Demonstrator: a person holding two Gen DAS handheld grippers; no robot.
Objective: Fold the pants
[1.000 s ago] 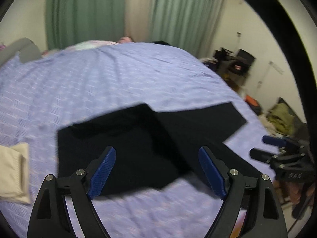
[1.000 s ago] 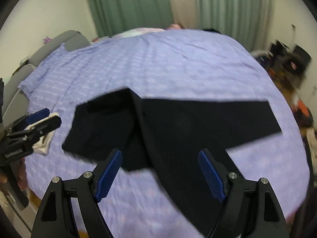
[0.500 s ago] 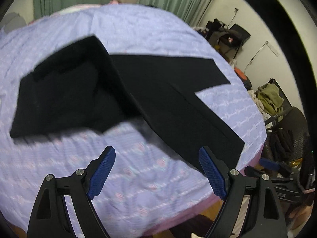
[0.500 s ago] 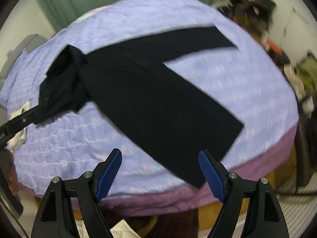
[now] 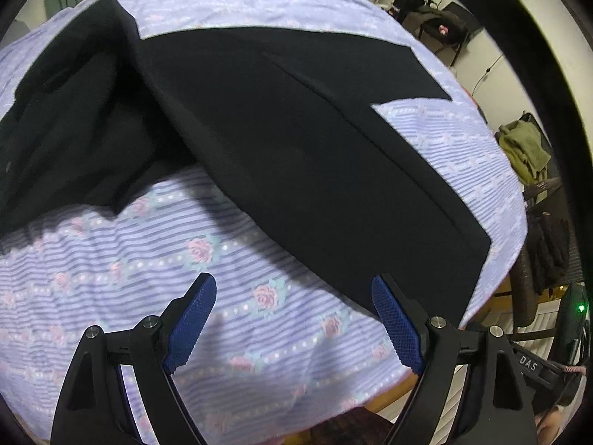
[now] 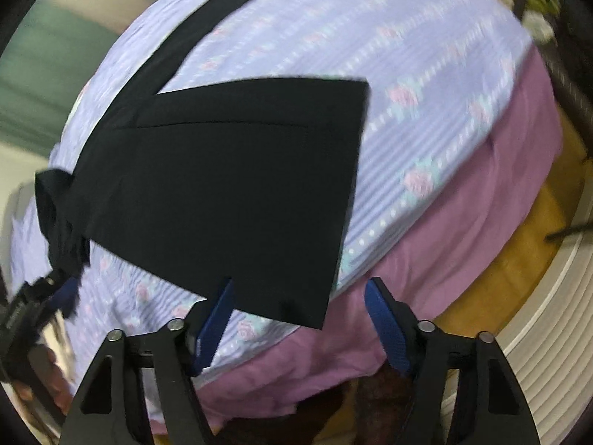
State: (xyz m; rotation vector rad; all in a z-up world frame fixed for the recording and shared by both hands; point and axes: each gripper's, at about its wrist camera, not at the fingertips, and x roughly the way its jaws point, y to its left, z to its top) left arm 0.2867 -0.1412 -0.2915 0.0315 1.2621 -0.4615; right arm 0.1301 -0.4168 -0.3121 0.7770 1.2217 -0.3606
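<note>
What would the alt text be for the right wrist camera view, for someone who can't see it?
Black pants lie spread on a lavender floral bedspread, one leg's hem near the bed's edge. The open right gripper hovers at that hem, holding nothing. The left gripper shows at far left, beside the bunched end of the pants.
</note>
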